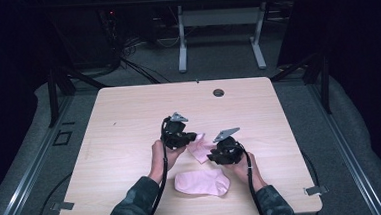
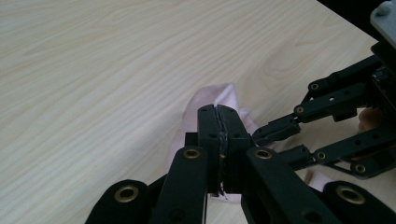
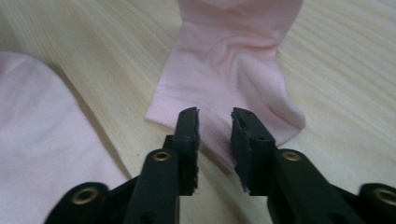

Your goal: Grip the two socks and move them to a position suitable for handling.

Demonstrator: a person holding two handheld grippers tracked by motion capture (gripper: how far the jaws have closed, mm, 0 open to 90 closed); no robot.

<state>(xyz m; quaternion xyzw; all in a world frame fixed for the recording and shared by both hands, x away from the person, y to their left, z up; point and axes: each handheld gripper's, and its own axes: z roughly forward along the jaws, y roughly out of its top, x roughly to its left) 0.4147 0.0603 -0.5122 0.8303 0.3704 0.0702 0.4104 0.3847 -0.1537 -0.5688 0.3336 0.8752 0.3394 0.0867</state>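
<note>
Left gripper (image 2: 218, 122) clamped tight on the far sock (image 3: 233, 70). Right gripper (image 3: 215, 126) part open, jaws straddling that sock's cuff, not pressing. Second sock (image 1: 202, 182) lies near.

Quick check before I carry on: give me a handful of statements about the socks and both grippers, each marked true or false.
1. The left gripper is shut on the far sock. True.
2. The right gripper is fully shut. False: a gap shows between its jaws, with the sock's cuff edge beneath.
3. Two pink socks lie on the table. True; the near sock lies by the front edge.
4. The near sock is held by a gripper. False: it lies free.
</note>
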